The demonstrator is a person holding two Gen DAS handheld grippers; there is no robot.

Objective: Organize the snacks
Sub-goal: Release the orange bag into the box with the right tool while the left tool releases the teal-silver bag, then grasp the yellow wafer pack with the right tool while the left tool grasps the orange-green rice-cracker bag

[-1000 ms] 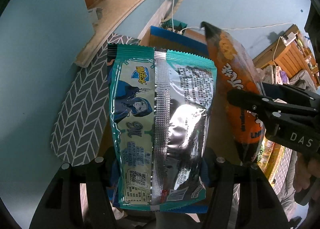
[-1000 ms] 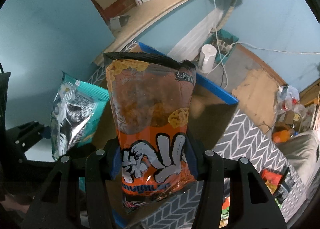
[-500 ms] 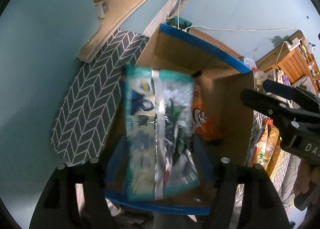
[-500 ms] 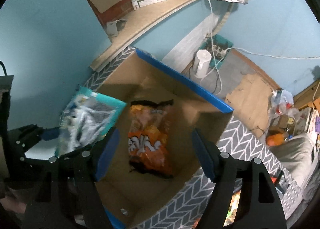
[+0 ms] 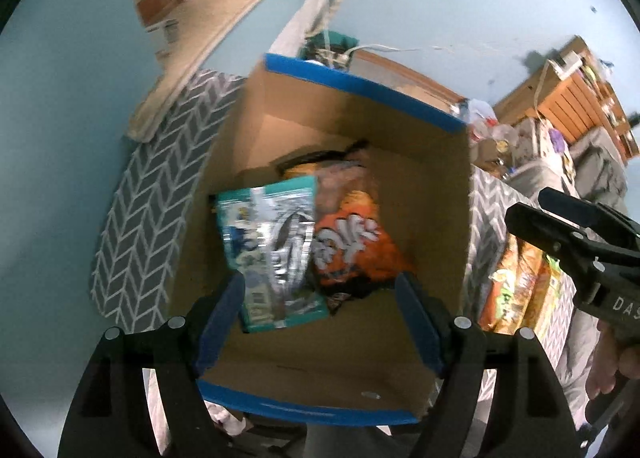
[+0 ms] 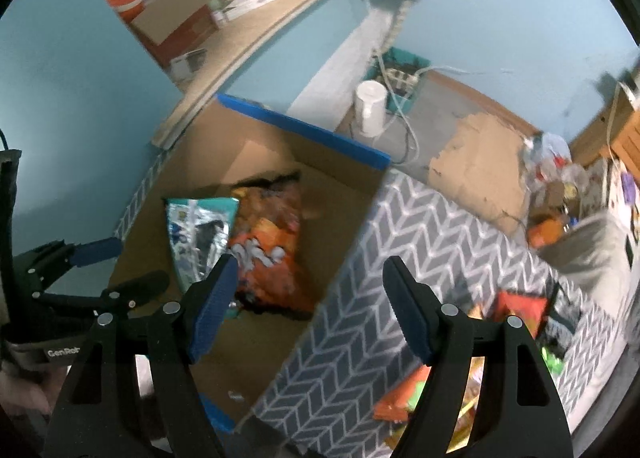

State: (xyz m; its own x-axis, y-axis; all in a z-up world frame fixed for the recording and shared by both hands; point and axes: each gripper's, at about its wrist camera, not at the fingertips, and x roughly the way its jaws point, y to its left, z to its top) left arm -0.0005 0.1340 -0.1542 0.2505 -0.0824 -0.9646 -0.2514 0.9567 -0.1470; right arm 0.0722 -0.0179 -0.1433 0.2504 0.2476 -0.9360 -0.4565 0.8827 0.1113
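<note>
A cardboard box (image 5: 360, 86) with a blue-taped rim stands open below both grippers. On its floor lie a teal and silver snack bag (image 5: 272, 250) and, to its right and partly under it, an orange snack bag (image 5: 352, 234). My left gripper (image 5: 320, 286) hangs open over the box, with no pad touching either bag. In the right wrist view the teal bag (image 6: 196, 234) and the orange bag (image 6: 272, 242) lie side by side in the box (image 6: 304, 126). My right gripper (image 6: 310, 264) is open and holds nothing, above the box's right wall. The left gripper (image 6: 136, 264) shows at the left edge.
A grey chevron cloth (image 6: 420, 258) covers the surface around the box. Several more snack bags (image 6: 460, 370) lie on it at the lower right. A cluttered wooden shelf (image 6: 260, 30) runs behind; a white cylinder (image 6: 370, 106) and cables stand on the floor beyond.
Both grippers opened and let go: the teal bag and the orange bag dropped into the box and now lie on its floor. The right gripper has shifted right, toward the chevron cloth.
</note>
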